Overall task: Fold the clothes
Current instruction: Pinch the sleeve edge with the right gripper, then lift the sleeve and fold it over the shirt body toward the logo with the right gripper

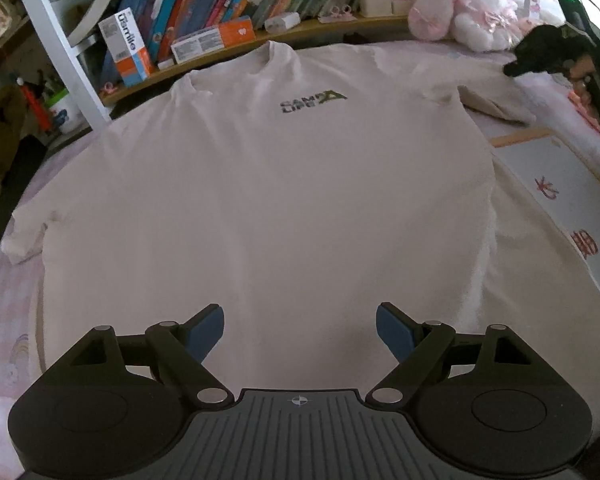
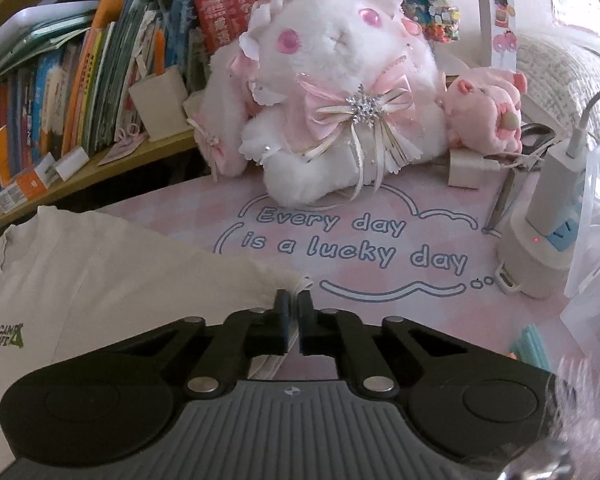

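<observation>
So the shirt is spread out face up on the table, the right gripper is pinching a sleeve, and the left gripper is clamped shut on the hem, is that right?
Not quite. The left gripper is open, its fingers spread apart above the shirt, as the left wrist view shows. The rest holds: the shirt lies face up and the right gripper pinches a sleeve.

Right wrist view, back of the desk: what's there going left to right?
Row of books → beige box → white plush rabbit → small pink plush pig → white charger on the power strip. Nearer the camera, the right gripper is shut on the T-shirt sleeve.
</observation>
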Demonstrator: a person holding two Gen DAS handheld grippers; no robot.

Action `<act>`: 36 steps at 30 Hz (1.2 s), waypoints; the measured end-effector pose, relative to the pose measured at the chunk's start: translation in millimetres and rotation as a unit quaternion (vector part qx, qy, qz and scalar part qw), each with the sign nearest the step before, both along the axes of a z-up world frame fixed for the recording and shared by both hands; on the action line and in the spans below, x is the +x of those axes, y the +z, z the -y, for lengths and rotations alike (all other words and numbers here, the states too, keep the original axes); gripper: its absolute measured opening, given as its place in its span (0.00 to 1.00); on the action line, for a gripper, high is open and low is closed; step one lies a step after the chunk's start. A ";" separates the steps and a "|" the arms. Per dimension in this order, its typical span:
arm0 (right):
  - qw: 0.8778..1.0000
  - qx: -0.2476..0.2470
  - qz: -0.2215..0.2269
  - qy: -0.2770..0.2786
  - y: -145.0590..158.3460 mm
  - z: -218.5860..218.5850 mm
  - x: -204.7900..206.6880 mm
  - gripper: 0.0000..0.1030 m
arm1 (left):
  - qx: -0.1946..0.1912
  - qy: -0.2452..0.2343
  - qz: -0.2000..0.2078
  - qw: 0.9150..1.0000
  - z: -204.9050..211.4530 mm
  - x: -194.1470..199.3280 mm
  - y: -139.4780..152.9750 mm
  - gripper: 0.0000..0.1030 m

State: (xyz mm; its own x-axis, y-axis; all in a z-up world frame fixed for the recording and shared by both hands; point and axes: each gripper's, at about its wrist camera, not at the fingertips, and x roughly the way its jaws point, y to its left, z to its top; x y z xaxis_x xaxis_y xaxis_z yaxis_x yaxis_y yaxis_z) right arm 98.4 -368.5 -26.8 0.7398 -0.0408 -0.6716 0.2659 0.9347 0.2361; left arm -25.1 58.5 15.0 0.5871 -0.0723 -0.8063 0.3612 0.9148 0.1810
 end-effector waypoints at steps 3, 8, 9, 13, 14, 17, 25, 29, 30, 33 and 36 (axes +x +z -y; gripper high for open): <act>1.000 0.004 0.009 0.001 11.8 -2.7 -0.6 0.03 | -0.008 0.000 0.007 1.000 -4.5 4.1 2.1 0.83; 0.999 0.003 0.031 0.014 43.9 -20.1 2.1 0.03 | -0.020 -0.017 0.014 1.000 -12.0 8.0 3.7 0.83; 0.999 -0.001 0.035 0.017 50.2 -27.2 3.5 0.03 | -0.022 -0.022 0.016 0.999 -13.9 8.3 4.1 0.83; 0.998 -0.018 0.047 0.029 74.7 -57.1 9.3 0.03 | -0.032 -0.032 0.026 0.999 -30.0 8.8 7.7 0.83; 0.998 -0.025 0.050 0.033 79.3 -67.2 11.7 0.03 | -0.034 -0.033 0.028 0.998 -34.4 8.9 8.7 0.83; 0.996 -0.048 0.057 0.043 92.3 -98.4 19.2 0.03 | -0.042 -0.039 0.036 0.998 -47.5 9.4 11.7 0.83; 0.992 -0.086 0.057 0.070 98.4 -200.1 56.9 0.03 | -0.064 -0.026 0.042 0.997 -95.9 11.7 11.7 0.83; 0.993 -0.072 0.043 0.078 86.4 -248.7 85.8 0.03 | -0.064 -0.016 0.037 0.997 -119.5 10.1 9.0 0.83; 0.994 -0.069 0.039 0.081 81.5 -259.6 93.9 0.04 | -0.063 -0.012 0.036 0.997 -124.6 9.2 8.6 0.83; 0.994 -0.050 0.025 0.095 61.8 -285.1 116.8 0.06 | -0.057 -0.004 0.034 0.998 -136.2 5.1 9.1 0.83; 0.989 -0.008 0.002 0.147 42.3 -298.6 132.1 0.32 | -0.053 0.003 0.034 0.998 -143.3 0.7 9.5 0.83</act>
